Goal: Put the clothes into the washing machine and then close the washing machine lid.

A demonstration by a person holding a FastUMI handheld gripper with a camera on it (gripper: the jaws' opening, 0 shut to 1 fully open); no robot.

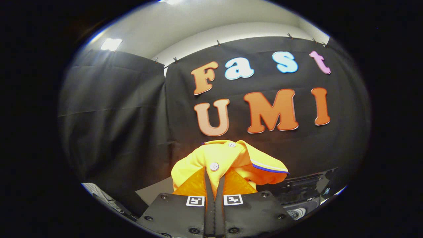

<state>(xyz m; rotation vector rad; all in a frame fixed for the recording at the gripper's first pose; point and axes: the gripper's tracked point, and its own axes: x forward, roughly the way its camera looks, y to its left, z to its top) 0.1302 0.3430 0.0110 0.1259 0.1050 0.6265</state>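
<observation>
A pale flat counter shows low beside the black cloth wall, with a dark glossy appliance standing just alongside.

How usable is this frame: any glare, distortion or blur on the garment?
Gripper view: strong fisheye bending of the walls; ceiling light blown out; the yellow shirt, pinched in the shut tool, is evenly lit and sharp, buttons legible; dark machine beyond it is underexposed.

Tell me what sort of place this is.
Likely a staged recording booth, not a real laundry room: black cloth walls clipped up under a bright ceiling light. The gripper is shut on a yellow shirt, with a dark appliance just beyond.
</observation>
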